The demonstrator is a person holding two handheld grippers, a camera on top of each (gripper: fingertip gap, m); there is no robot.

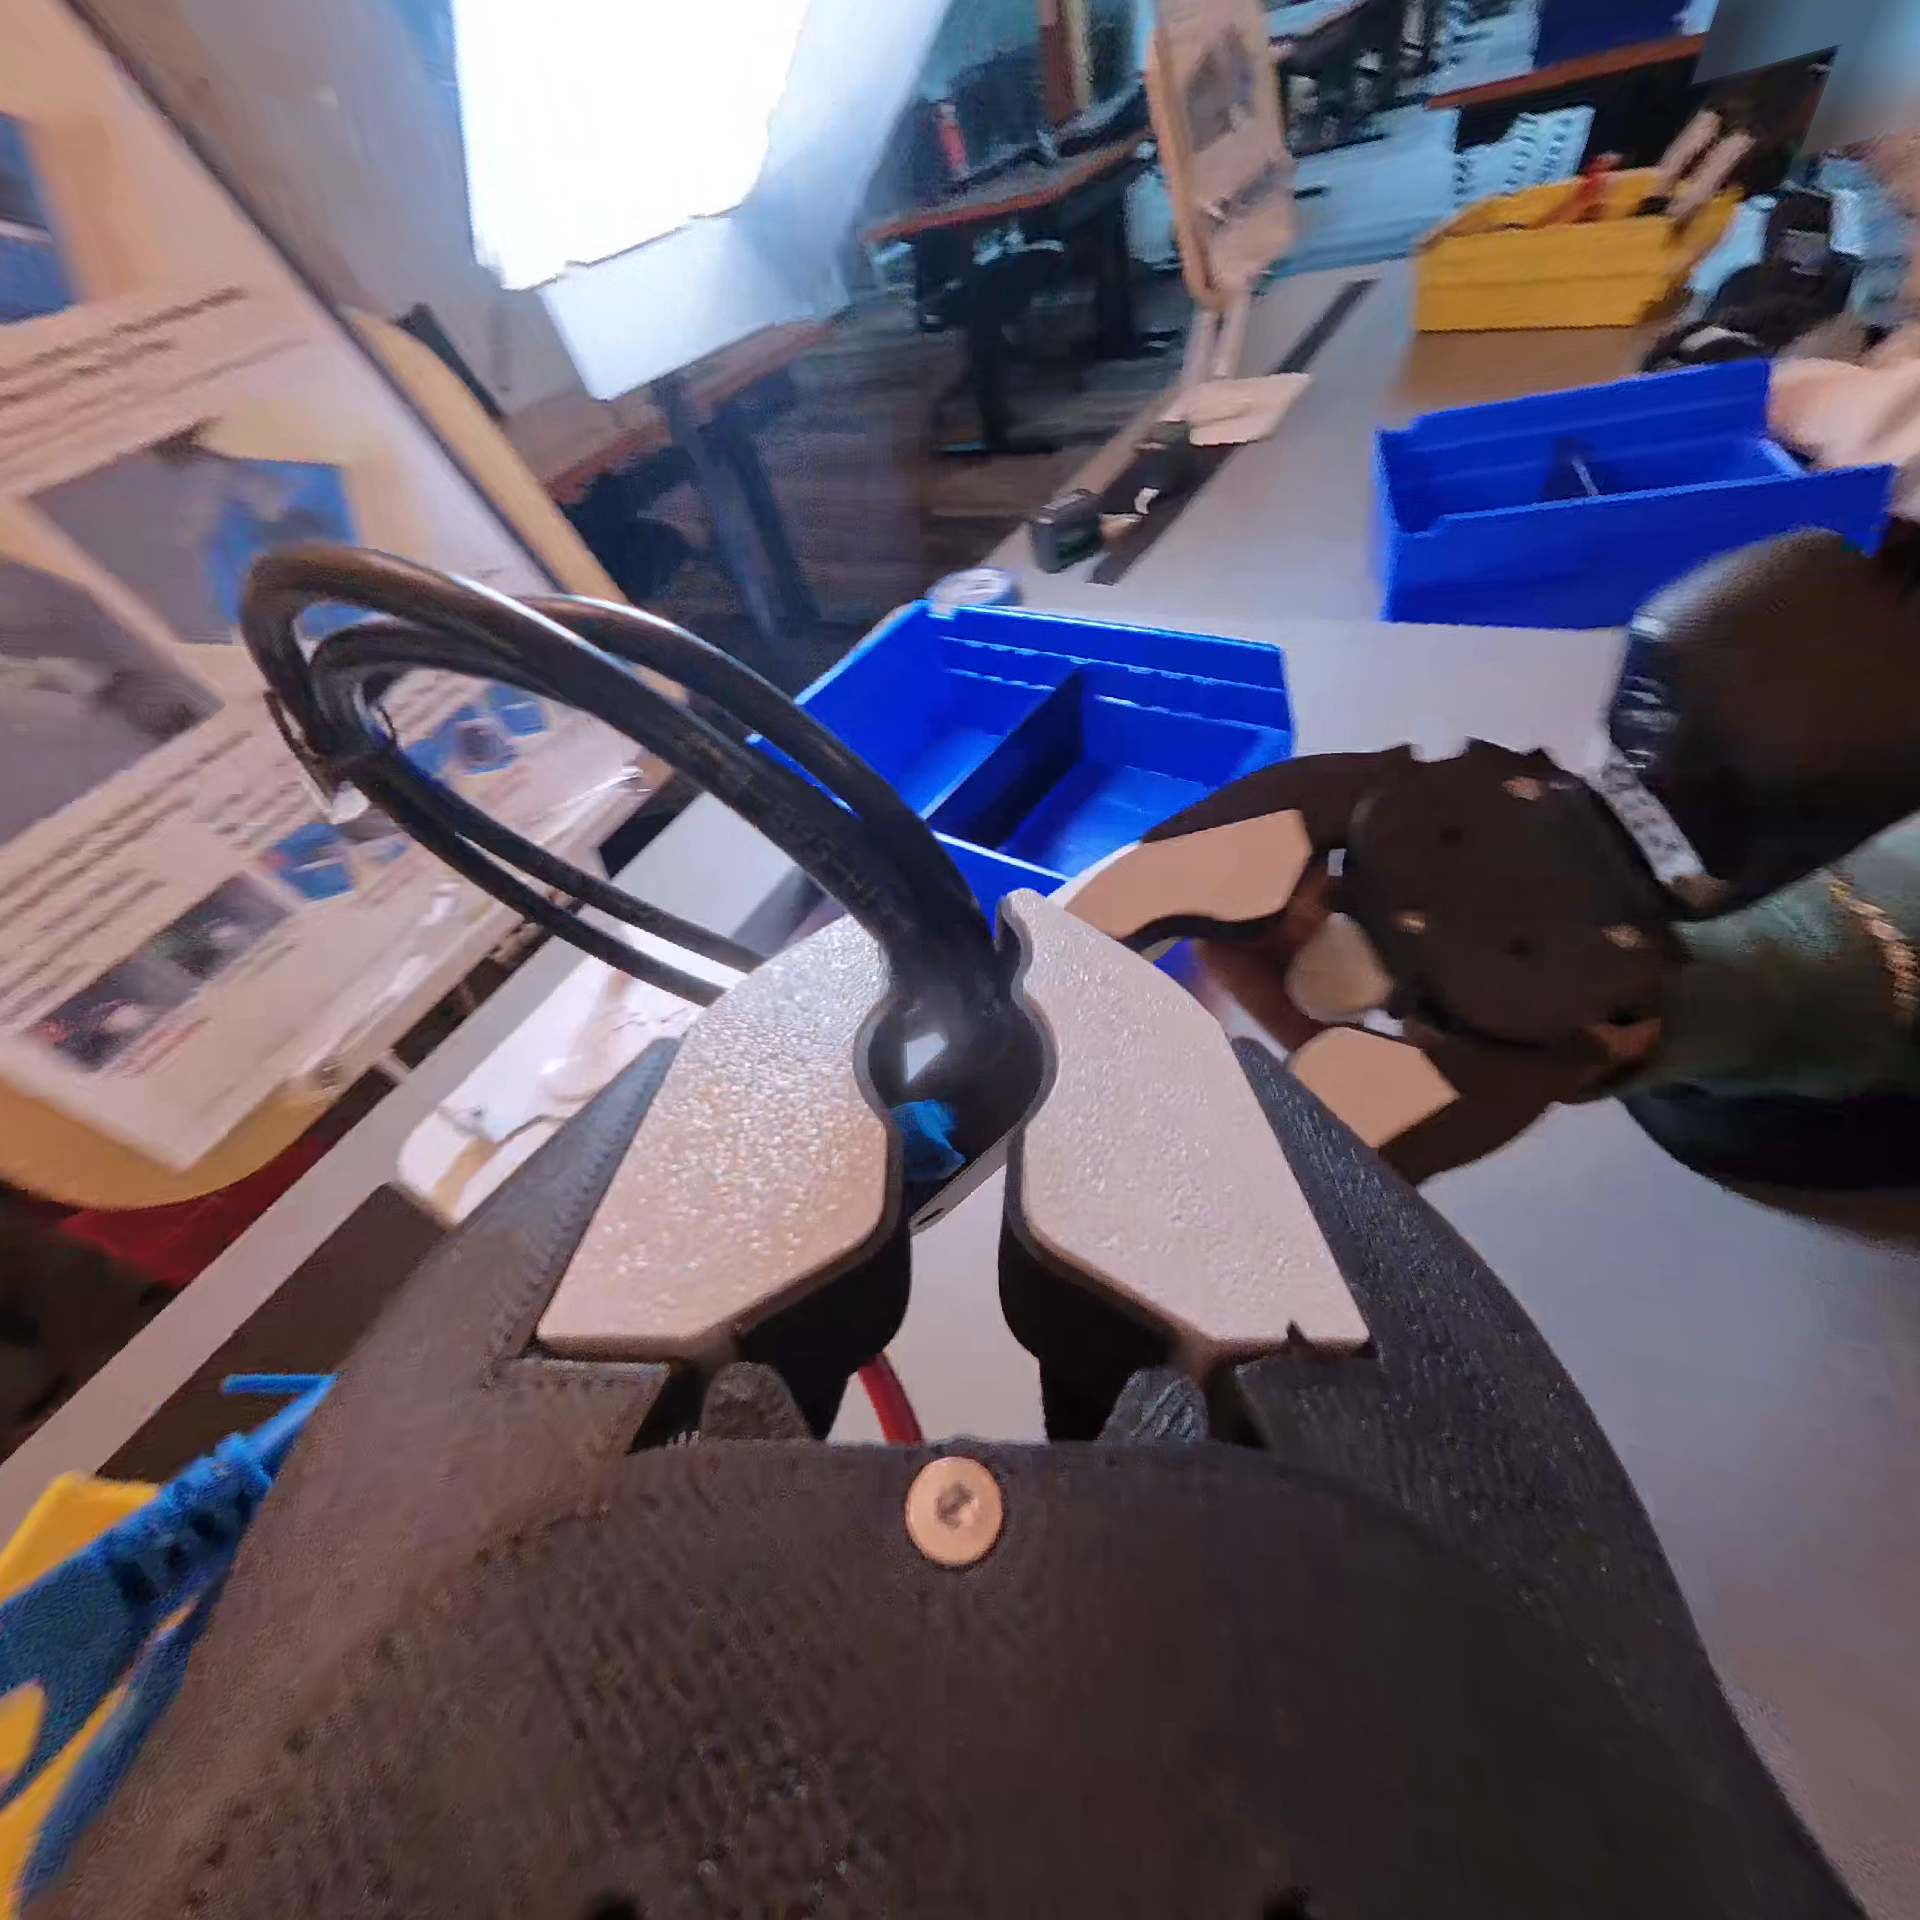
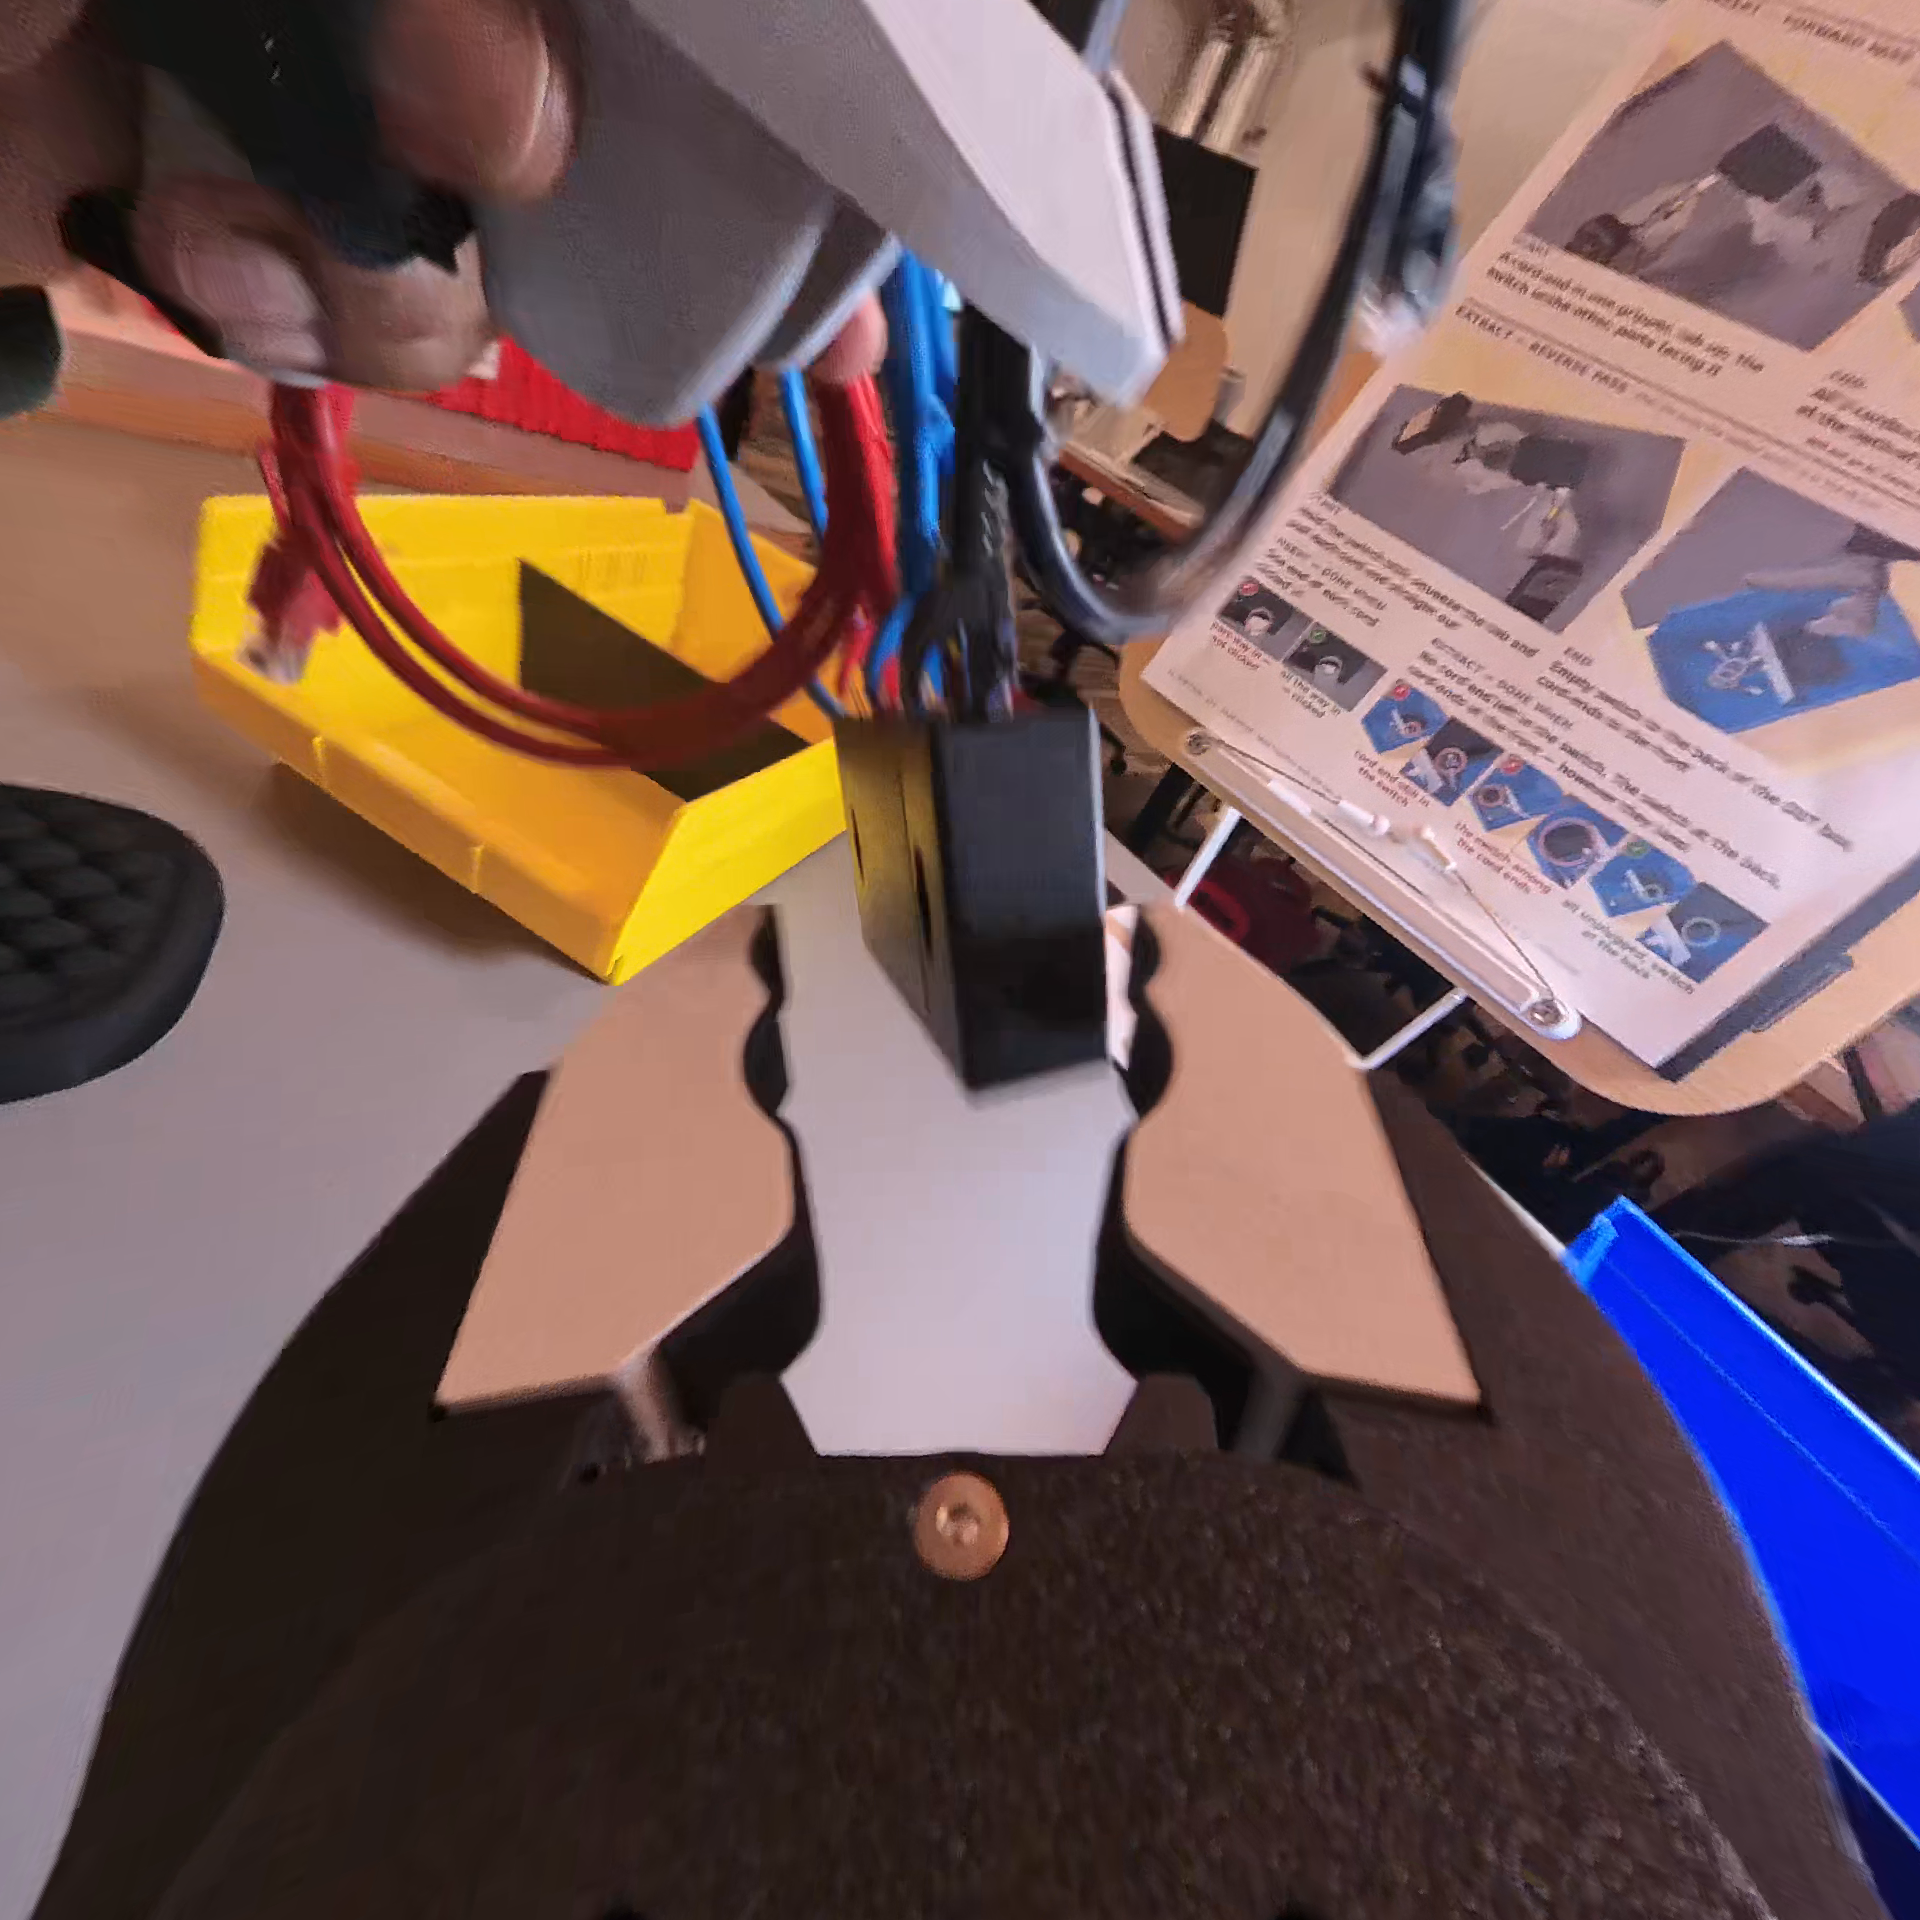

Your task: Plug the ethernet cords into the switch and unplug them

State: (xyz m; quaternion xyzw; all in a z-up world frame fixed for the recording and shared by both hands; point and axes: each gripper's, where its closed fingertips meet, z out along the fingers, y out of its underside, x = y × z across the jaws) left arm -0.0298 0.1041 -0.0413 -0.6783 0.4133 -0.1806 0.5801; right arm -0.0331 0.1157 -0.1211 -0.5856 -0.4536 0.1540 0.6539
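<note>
My left gripper [image 1: 956, 935] is shut on a bundle of ethernet cords [image 1: 935, 997]. A black cord [image 1: 582, 665] loops up to the left, and blue and red strands show under the fingers. In the right wrist view the black switch [image 2: 987, 894] hangs in the air from blue, red and black cords [image 2: 914, 520] that run up to the left gripper's fingers [image 2: 883, 156]. A red cord's loose plug [image 2: 275, 613] dangles at the left. My right gripper [image 2: 956, 966] is open, its fingertips on either side of the switch's lower end. It is empty.
A yellow bin [image 2: 468, 707] stands on the grey table behind the switch. Two blue bins [image 1: 1049, 727] [image 1: 1621, 499] stand ahead of the left gripper. An instruction sheet on a stand [image 2: 1558, 520] is at the table's edge. A black pad [image 2: 83, 935] lies at the left. My right fingertips sit around 8 cm from my left ones.
</note>
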